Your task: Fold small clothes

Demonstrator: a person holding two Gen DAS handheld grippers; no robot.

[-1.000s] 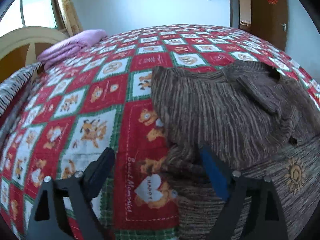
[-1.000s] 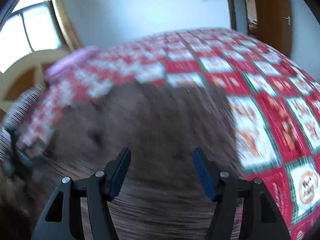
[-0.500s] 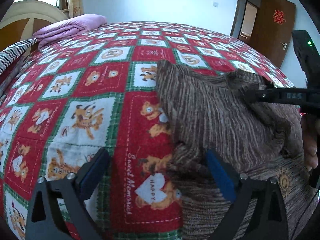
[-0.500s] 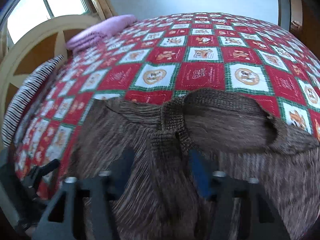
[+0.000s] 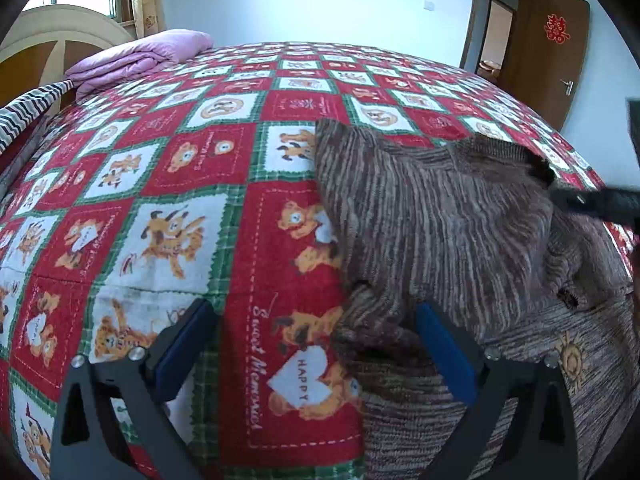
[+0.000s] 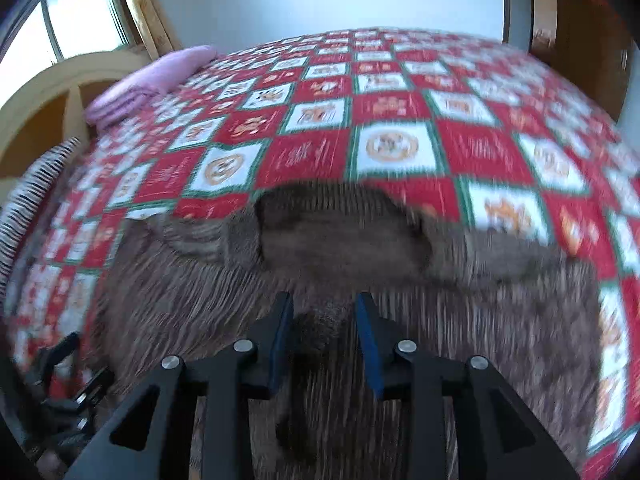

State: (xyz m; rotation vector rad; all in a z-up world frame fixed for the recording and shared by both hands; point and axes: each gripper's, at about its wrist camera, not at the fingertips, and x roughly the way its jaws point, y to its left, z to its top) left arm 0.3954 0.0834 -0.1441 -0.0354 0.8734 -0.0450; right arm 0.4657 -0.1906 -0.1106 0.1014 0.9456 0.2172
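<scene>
A brown striped knit sweater (image 5: 440, 208) lies spread on the red, white and green patchwork quilt (image 5: 180, 168). My left gripper (image 5: 312, 312) hovers wide open over the sweater's left edge. A bunched fold of the sweater lies between its fingers, untouched by the pads. My right gripper (image 6: 324, 300) is low over the sweater (image 6: 520, 320), just below the collar opening. Its jaws are narrow and opening, with a raised ridge of knit between them. The right gripper (image 5: 592, 202) also shows as a blurred black bar at the right edge of the left wrist view.
A folded pink blanket (image 5: 140, 56) lies at the far left corner of the bed, by the wooden headboard. A striped cloth (image 5: 24, 116) hangs over the left side. A brown door (image 5: 548, 52) stands at the back right. The left gripper (image 6: 60, 364) shows at the lower left.
My right gripper has swept across the sweater to just below the collar, and its jaws went from wide to narrow. The left gripper stayed put and opened slightly wider.
</scene>
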